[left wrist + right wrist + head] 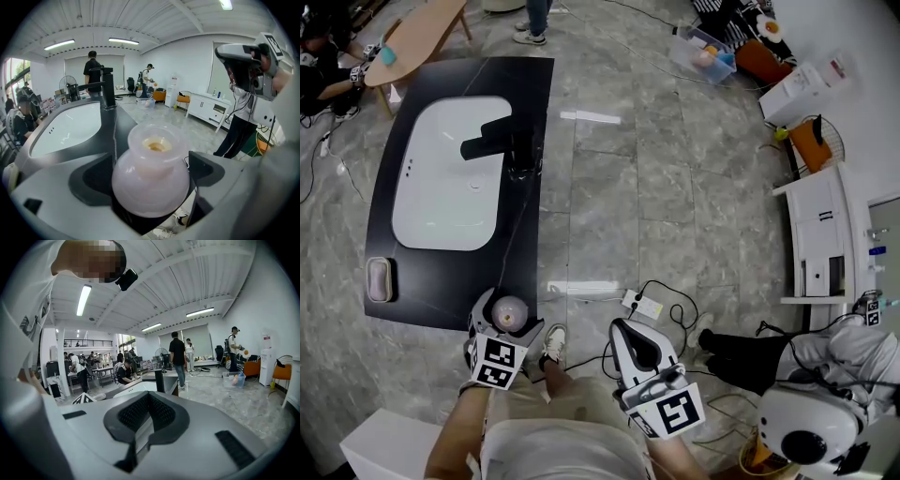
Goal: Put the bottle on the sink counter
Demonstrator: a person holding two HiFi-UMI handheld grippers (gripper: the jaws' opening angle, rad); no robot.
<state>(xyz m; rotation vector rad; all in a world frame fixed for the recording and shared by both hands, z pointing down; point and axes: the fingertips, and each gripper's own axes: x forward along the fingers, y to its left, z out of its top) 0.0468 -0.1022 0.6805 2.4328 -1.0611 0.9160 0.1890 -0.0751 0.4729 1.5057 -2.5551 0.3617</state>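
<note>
A small round translucent pink bottle [509, 311] stands upright on the near right corner of the black sink counter [528, 98]. In the left gripper view the bottle [154, 145] fills the middle, its open mouth showing something yellowish inside. My left gripper [508, 320] [150, 174] sits around the bottle, one jaw on each side, open and not squeezing it. My right gripper [630, 330] [149, 404] is shut on nothing and hangs over the floor to the right of the counter, close to my body.
The counter holds a white basin [450, 178], a black faucet [492, 142] and a soap dish [380, 278] at its near left. A power strip [643, 305] and cables lie on the floor. A white cabinet [820, 234] and a seated person [825, 366] are at right.
</note>
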